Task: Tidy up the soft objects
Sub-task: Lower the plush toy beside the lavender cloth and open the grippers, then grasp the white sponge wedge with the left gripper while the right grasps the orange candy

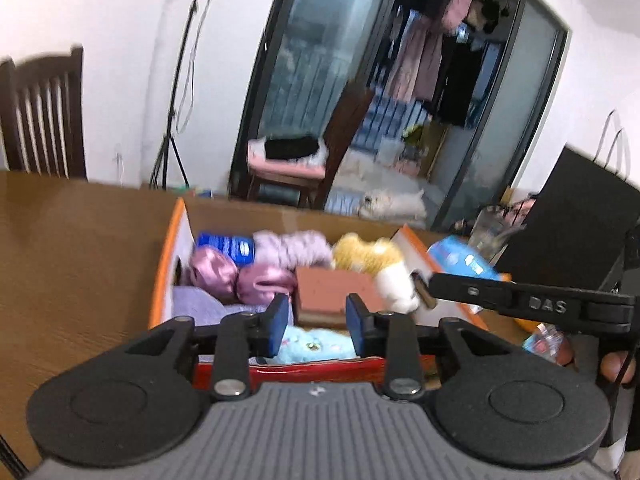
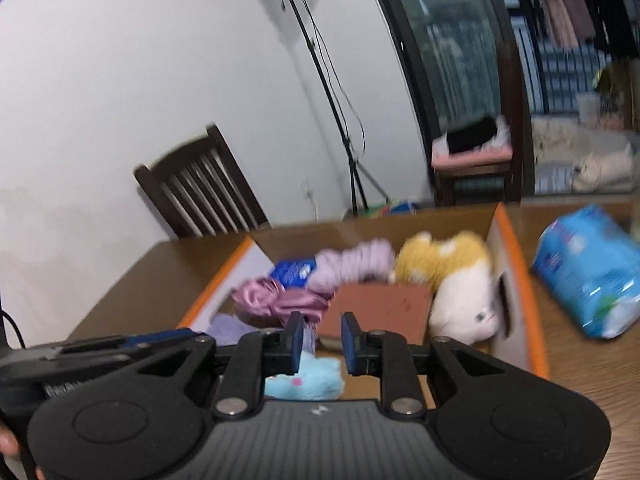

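My left gripper (image 1: 318,322) hangs over the near edge of the orange-rimmed cardboard box (image 1: 166,256) on the brown wooden table (image 1: 72,248), blue pads apart and gripping nothing. My right gripper (image 2: 320,342) hangs beside it, pads also parted, nothing between them. Inside the box lie a yellow-and-white plush toy (image 2: 460,280), a fuzzy lilac roll (image 2: 356,262), shiny pink satin bundles (image 1: 236,276), a brown cardboard insert (image 2: 380,308) and a light-blue plush (image 2: 308,380). A blue plastic pack (image 2: 588,276) rests on the table just right of the box
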